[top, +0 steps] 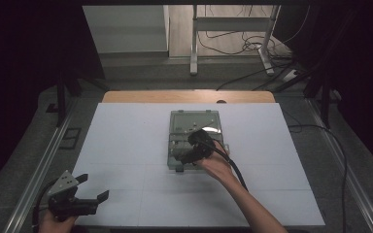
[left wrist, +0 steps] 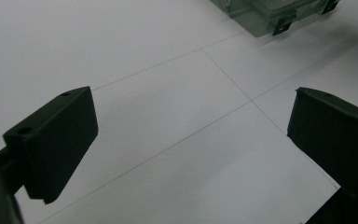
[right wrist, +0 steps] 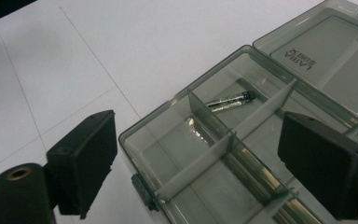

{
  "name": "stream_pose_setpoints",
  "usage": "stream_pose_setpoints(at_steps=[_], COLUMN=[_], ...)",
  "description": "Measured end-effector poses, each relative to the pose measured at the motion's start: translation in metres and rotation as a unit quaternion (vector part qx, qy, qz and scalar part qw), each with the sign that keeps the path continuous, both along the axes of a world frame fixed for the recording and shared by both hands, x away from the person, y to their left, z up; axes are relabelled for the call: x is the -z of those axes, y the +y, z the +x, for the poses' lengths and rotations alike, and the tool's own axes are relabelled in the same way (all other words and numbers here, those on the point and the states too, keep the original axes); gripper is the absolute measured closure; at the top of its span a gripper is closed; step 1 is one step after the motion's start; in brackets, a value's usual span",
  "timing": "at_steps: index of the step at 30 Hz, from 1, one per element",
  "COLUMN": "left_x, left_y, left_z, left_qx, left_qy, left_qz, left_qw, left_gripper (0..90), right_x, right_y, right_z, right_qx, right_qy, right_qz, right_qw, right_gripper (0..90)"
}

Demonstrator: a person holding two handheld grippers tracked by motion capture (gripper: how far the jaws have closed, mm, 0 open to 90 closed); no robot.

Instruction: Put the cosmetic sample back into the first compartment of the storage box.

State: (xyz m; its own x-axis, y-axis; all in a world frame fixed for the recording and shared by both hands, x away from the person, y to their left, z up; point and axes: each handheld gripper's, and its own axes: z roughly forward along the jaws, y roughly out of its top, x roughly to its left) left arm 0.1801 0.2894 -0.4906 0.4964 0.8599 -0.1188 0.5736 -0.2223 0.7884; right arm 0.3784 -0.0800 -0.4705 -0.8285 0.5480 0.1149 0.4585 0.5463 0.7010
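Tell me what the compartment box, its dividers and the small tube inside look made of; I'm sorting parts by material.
The box looks like smoky translucent plastic, glossy: the white table shows through its walls. The dividers seem opaque pale plastic with a matte face. The small tube looks like clear glass or plastic with a dark cap; its glints leave it open. The right tongs hover open above it.

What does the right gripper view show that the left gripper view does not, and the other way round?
Right gripper view alone: the inside of the open organizer box, with its white dividers, a small metal cylinder lying in one compartment, and the opened lid with printed letters.

Left gripper view alone: a crossing of thin lines on the white sheet, and the box's outer edge with two dark latches.

Both: the white sheet, part of the translucent box, and a pair of black jaws spread wide apart with nothing between them.
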Motion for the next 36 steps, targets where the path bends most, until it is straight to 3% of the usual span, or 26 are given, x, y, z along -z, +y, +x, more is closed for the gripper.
stream_pose_setpoints(at_steps=[18, 36], left_x=[0.0, 0.0], left_y=[0.0, 0.0], left_z=[0.0, 0.0], left_qx=[0.0, 0.0], left_qy=[-0.001, 0.0], left_qz=[0.002, -0.001], left_qw=[1.0, 1.0], left_gripper=[2.2, 2.2], right_x=[-0.002, -0.003], right_y=[-0.012, -0.024], right_z=[-0.02, -0.047], right_qx=[-0.009, -0.014], right_qy=[0.002, -0.021], right_qz=[-0.017, -0.017], right_qw=[0.9998, 0.9995], right_gripper=[6.2, 9.2])
